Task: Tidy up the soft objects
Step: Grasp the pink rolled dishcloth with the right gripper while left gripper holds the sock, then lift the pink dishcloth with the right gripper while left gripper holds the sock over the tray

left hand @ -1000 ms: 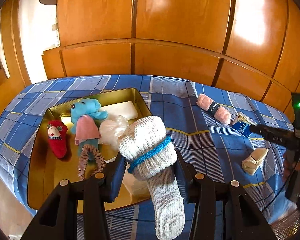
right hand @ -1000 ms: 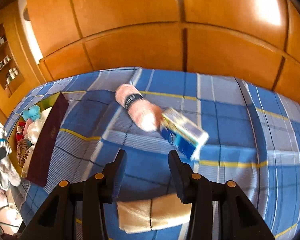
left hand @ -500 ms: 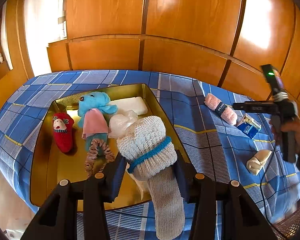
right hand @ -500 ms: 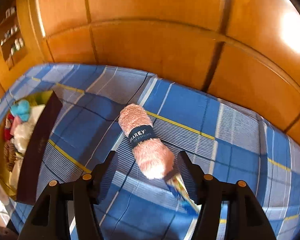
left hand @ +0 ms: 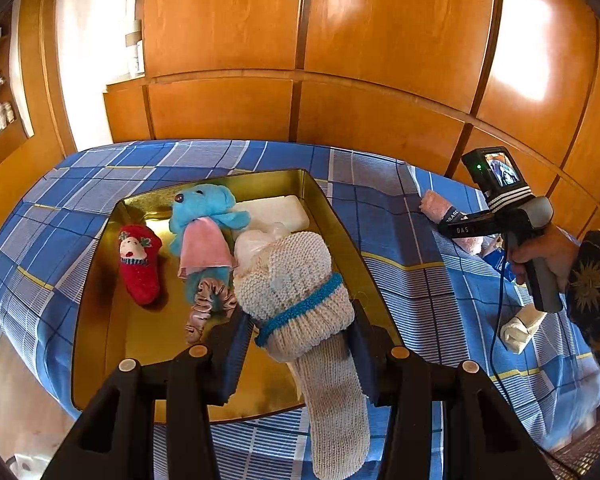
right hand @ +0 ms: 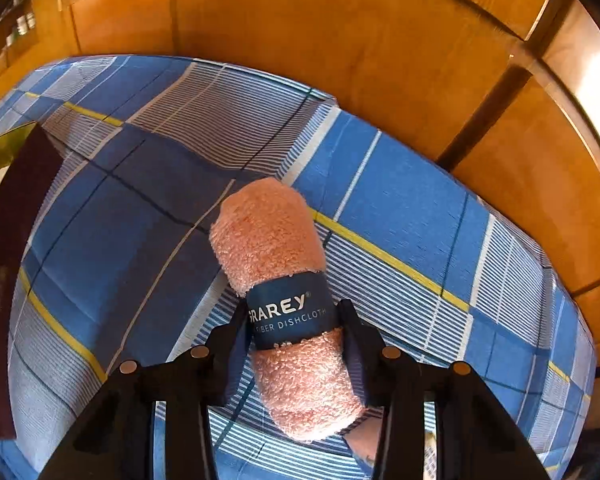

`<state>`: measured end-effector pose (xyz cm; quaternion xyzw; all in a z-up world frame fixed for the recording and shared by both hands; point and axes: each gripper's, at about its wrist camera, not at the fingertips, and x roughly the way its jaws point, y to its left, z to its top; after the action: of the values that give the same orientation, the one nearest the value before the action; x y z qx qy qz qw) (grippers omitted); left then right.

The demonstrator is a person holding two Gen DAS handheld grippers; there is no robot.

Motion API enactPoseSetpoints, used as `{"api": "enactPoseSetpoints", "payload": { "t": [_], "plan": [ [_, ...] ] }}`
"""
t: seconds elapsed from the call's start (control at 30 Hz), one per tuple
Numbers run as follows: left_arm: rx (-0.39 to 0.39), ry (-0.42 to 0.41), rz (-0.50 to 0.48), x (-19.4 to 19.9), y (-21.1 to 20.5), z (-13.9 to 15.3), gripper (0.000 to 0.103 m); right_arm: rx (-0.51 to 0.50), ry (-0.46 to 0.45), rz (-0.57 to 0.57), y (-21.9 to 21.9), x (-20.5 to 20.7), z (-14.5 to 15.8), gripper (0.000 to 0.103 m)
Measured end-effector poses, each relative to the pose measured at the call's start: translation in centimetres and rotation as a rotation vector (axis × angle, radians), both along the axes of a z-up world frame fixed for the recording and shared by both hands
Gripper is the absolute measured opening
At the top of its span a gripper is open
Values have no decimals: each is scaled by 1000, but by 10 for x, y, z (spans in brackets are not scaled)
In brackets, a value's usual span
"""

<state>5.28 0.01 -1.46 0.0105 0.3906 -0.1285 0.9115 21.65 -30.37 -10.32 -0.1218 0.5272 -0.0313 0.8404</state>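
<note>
My left gripper [left hand: 300, 320] is shut on a white knitted sock [left hand: 288, 280] with a blue band, held over the right half of the gold tin [left hand: 96, 320]. In the tin lie a blue plush elephant [left hand: 208, 208], a red sock [left hand: 140, 264], a scrunchie [left hand: 210, 300], a white block [left hand: 280, 210] and a clear bag [left hand: 256, 240]. My right gripper [right hand: 294, 320] is closing on the pink dishcloth roll [right hand: 268, 236], and its pads press the roll's dark blue label. The roll rests on the blue checked cloth [right hand: 120, 240].
A beige rolled cloth [left hand: 520, 328] and a blue packet [left hand: 498, 258] lie right of the tin, by the person's hand [left hand: 540, 252]. The tin's dark red wall [right hand: 8, 240] stands left of the roll. Wooden panels [left hand: 380, 40] close the far side.
My right gripper has left the beige cloth, moved over the pink roll, come down and narrowed its jaws onto it. The left gripper has kept the sock almost still.
</note>
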Motion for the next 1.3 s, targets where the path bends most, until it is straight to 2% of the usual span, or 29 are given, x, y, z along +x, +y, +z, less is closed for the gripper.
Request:
{"api": "enactPoseSetpoints", "payload": {
  "t": [0.2, 0.3, 0.43, 0.73, 0.83, 1.03, 1.17, 1.3],
  "plan": [
    [-2, 3, -1, -2, 0, 0, 47, -4, -11, -20, 8, -12, 6, 37],
    [-2, 1, -4, -2, -1, 0, 47, 58, -26, -30, 10, -24, 17, 37],
    [-3, 0, -8, -5, -2, -1, 47, 124, -3, -13, 18, -46, 22, 37],
    [-1, -8, -17, -12, -6, 0, 47, 289, 69, -37, 22, -110, 6, 38],
    [0, -10, -23, -15, -8, 0, 47, 280, 49, -47, 26, -121, -6, 40],
    [6, -20, -26, -19, -10, 3, 47, 216, -15, -17, 37, -128, -10, 41],
    [8, -25, -25, -21, -10, 4, 47, 238, -36, -24, 31, -129, -11, 42],
    [11, -28, -23, -23, -10, 4, 47, 218, -60, -33, 33, -135, -11, 44]
  ]
}}
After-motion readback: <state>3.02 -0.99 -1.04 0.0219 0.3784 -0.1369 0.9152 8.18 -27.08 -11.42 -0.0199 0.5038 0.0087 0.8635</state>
